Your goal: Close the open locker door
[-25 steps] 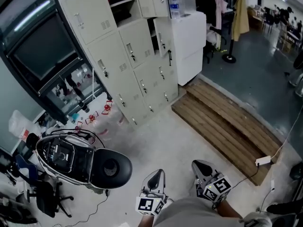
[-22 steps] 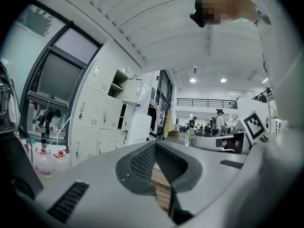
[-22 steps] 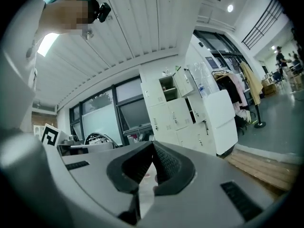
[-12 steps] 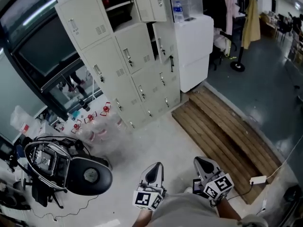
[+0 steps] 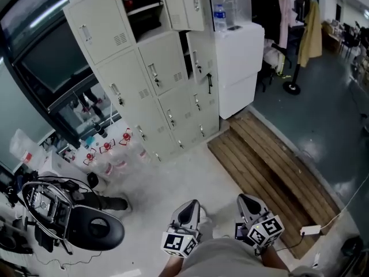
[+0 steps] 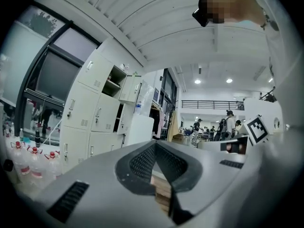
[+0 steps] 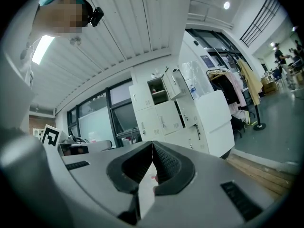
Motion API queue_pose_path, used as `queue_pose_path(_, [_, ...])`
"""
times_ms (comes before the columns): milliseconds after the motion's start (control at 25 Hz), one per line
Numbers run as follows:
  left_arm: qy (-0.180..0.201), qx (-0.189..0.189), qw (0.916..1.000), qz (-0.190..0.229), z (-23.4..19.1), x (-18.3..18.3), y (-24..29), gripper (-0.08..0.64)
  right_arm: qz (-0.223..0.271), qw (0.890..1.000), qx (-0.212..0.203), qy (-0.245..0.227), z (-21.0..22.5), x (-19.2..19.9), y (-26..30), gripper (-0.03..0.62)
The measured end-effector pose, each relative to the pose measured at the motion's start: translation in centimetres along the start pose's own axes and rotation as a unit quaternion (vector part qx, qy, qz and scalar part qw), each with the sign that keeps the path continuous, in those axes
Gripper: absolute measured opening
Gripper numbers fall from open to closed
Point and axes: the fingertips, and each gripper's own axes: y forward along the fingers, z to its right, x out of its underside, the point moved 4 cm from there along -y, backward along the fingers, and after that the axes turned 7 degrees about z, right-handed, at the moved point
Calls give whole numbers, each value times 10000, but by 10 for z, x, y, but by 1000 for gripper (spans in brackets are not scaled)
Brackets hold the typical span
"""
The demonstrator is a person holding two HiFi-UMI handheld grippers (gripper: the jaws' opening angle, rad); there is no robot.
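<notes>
The cream locker bank (image 5: pixel 144 68) stands ahead at the top of the head view. One upper door (image 5: pixel 185 3) hangs open beside a dark compartment with a shelf (image 5: pixel 141 6). A lower door (image 5: pixel 199 53) on the right column also stands ajar. Both grippers are low at the frame bottom, far from the lockers: the left gripper (image 5: pixel 188 211) and the right gripper (image 5: pixel 248 203), each shut with nothing between the jaws. The open door (image 6: pixel 128 88) shows above the left gripper (image 6: pixel 155 144) in its own view, and the open door (image 7: pixel 174 83) above the right gripper (image 7: pixel 152 144) in the other.
A white cabinet (image 5: pixel 239 62) with a water bottle (image 5: pixel 219 17) adjoins the lockers on the right. A wooden pallet (image 5: pixel 271 166) lies on the floor at right, with a power strip (image 5: pixel 310 230) near it. A scooter (image 5: pixel 69 221) and several floor bottles (image 5: pixel 109 152) sit left.
The view has shifted toward the lockers: the scooter has slid left and down in the frame, and the lockers appear more upright and nearer. Both grippers stay shut and low.
</notes>
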Motion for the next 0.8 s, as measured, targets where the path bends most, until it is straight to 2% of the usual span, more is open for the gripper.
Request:
queue_pose_path(360, [-272,303,9990,-200,-55,23,90,8,-157,9992,362,110,44,1,68,28])
queue_pose_path(640, [-314,526,9981,43,-117,4,174,8,-140,9986,510,-70,76,-15,158,28])
queue_pose_path(800, [-205,559,9981,157,-163,-12,202,8,-71,9977,670,18,87,-13,204,28])
